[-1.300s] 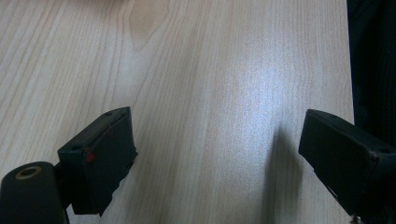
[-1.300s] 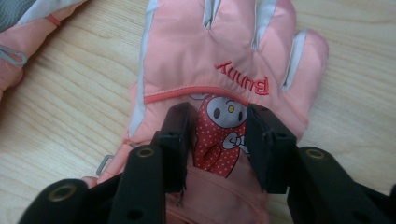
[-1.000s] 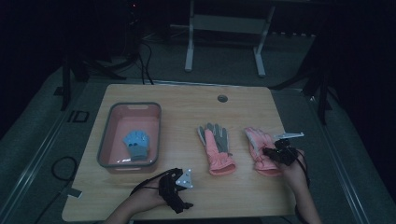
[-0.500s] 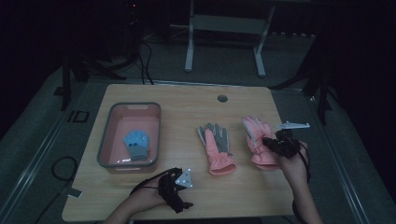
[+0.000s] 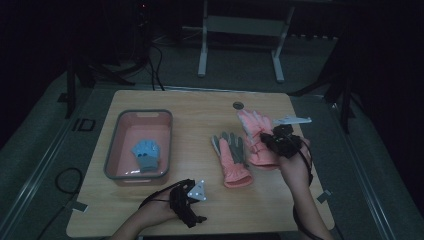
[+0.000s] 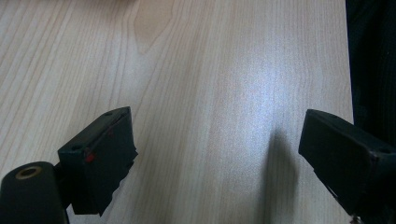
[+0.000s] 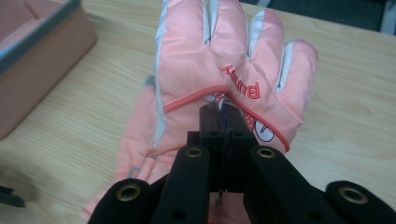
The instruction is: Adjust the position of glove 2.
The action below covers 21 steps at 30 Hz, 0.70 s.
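Observation:
My right gripper (image 5: pixel 270 142) is shut on a pink glove (image 5: pixel 253 131) and holds it above the right side of the wooden table (image 5: pixel 200 107). In the right gripper view the jaws (image 7: pixel 223 117) pinch the fabric near the red lettering, and the glove (image 7: pixel 219 56) hangs with its fingers spread away from me. A second pink glove with a grey palm (image 5: pixel 233 161) lies flat at the table's middle. A blue glove (image 5: pixel 146 154) rests in the pink tray (image 5: pixel 113 150) at the left. My left gripper (image 5: pixel 192 207) sits open near the front edge, its jaws (image 6: pixel 219 135) over bare wood.
A small dark round fitting (image 5: pixel 238 105) sits in the table near its far edge. The tray's wall (image 7: pixel 37 51) stands to the left of the held glove. A white desk frame (image 5: pixel 240 25) stands on the floor beyond the table.
My right gripper has risen and moved left and farther away, carrying the pink glove off the table. The left gripper has stayed where it was.

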Each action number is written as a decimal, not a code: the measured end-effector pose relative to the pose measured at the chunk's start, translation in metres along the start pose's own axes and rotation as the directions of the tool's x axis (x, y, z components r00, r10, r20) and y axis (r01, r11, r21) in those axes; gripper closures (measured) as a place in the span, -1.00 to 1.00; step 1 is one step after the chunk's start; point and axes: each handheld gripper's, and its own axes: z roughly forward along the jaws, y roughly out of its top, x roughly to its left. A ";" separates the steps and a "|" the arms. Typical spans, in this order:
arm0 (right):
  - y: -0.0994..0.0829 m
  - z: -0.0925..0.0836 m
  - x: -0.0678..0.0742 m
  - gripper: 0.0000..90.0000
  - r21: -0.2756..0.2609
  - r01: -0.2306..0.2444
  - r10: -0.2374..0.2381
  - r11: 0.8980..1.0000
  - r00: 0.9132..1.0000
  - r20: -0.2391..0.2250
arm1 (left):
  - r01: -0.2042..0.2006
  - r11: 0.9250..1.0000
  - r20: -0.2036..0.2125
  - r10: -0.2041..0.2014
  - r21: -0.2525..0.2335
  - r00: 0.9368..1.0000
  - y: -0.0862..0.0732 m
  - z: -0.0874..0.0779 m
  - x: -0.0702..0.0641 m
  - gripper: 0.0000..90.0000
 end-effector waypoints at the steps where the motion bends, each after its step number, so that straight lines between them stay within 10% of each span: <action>1: 0.002 0.001 0.005 0.98 -0.001 0.006 -0.006 1.000 1.000 -0.002 | 0.001 1.000 0.001 -0.001 -0.001 1.000 0.000 0.000 0.000 -0.76; 9: 0.000 0.023 0.042 0.98 0.011 0.001 0.000 1.000 0.999 -0.054 | 0.004 1.000 -0.008 -0.004 -0.010 1.000 0.000 -0.002 0.000 -0.76; 21: -0.022 0.057 0.059 0.98 0.080 -0.011 0.013 0.997 0.999 -0.032 | -0.002 1.000 -0.007 0.002 -0.007 1.000 0.000 -0.002 -0.001 -0.76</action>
